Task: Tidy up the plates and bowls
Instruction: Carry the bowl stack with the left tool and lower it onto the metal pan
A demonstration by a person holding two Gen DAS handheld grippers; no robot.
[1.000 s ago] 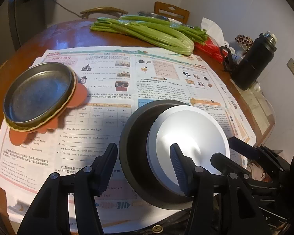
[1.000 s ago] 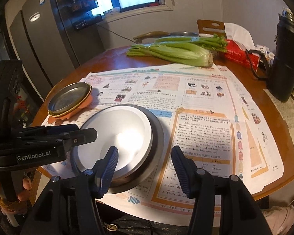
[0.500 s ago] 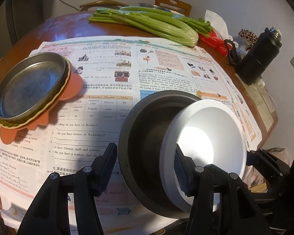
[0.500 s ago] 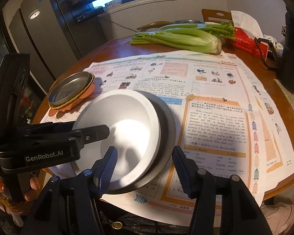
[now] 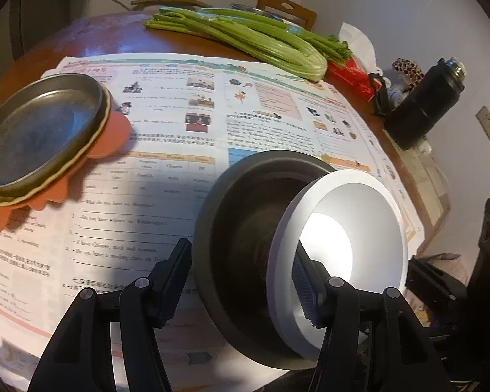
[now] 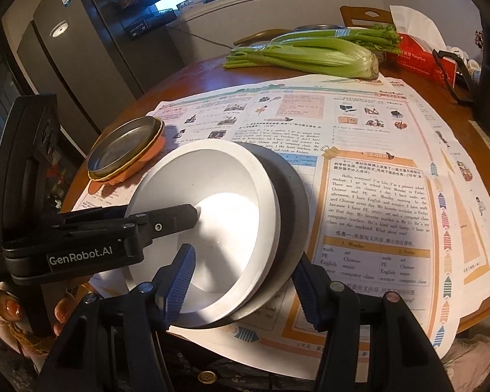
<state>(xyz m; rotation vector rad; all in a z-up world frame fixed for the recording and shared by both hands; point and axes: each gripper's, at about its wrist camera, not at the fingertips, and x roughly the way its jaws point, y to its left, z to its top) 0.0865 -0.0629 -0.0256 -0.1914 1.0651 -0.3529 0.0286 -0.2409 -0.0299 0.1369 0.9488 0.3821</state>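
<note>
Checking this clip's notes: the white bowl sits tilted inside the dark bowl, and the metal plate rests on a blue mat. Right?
Not quite. In the left wrist view the metal plate rests on an orange mat, not a blue one. The white bowl does sit tilted inside the dark bowl.

From each wrist we look steeply down, close over the white bowl (image 5: 343,245) and newspaper (image 6: 375,196), both views sharing the celery (image 5: 261,45) beyond.

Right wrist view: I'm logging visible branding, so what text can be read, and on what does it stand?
"GenRobot.AI": on the left gripper body.
"Monday": heading in the newspaper table, faint.
Red tissue box lettering: too blurred.
Fridge stickers: too small.
Remaining newspaper print: too small to quote.
</note>
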